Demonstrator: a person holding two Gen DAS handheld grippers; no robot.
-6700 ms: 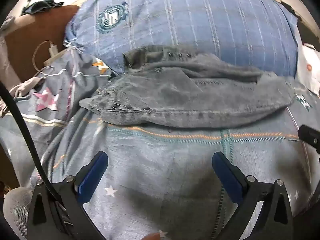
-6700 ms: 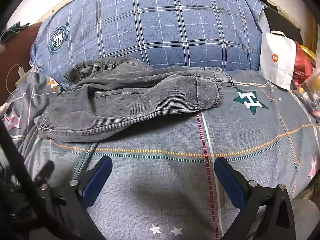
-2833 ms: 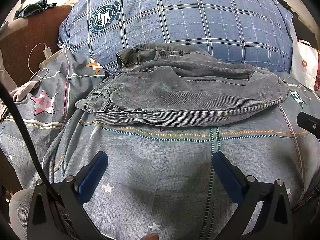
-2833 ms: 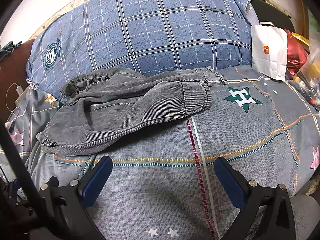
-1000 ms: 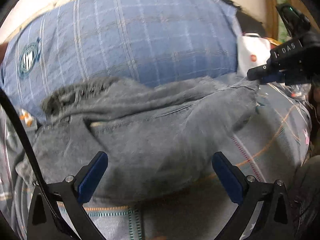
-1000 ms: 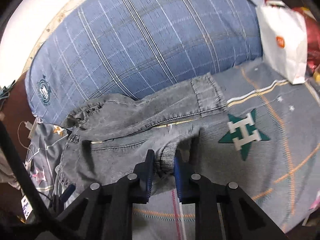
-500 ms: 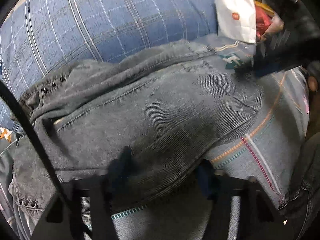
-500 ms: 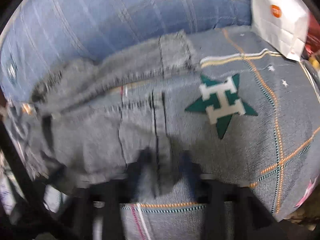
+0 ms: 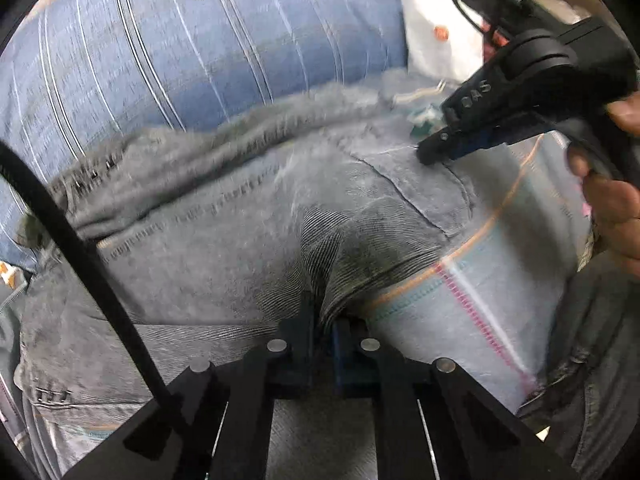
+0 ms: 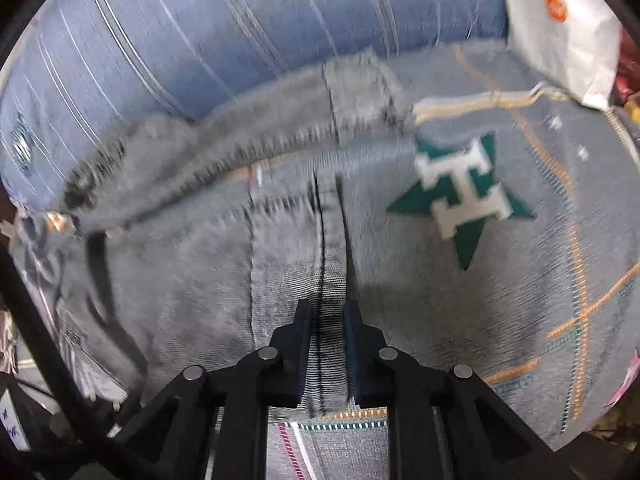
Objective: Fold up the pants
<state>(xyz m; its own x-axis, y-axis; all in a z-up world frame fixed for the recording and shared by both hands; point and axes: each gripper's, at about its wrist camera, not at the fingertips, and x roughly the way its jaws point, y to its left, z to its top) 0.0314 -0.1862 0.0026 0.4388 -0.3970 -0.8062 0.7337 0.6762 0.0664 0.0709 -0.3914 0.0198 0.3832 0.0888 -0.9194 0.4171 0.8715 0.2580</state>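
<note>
- Lying across the far half of the bed [image 10: 560, 280], the grey pants [image 9: 224, 248] rest along the foot of a big blue plaid pillow [image 9: 192, 48], with their hem end near the green star print [image 10: 460, 200] on the cover.
- Left gripper [image 9: 323, 322]: its jaws are pinched nearly together on a raised ridge of the pants' near edge, about mid-length, with cloth bunched between the pads.
- Right gripper [image 10: 328, 320]: its jaws are closing, with a folded band of the leg hem already clamped between them.
- Handling, as a judgement: the corduroy-like cloth looks soft and floppy, fairly heavy for its size and not slippery. It will likely sag between the two holds, so grips on doubled seams or hems, well apart, should carry it best. A single-layer pinch risks lifting only the top leg.
- Only the left wrist view shows the right gripper from outside, held in a hand [image 9: 612, 208] at the hem, and the waistband studs to the left.
- Only the right wrist view shows the star print in full, the white paper bag [image 10: 560, 28] at the bed's far right corner, and the hem seam running straight into the jaws.
</note>
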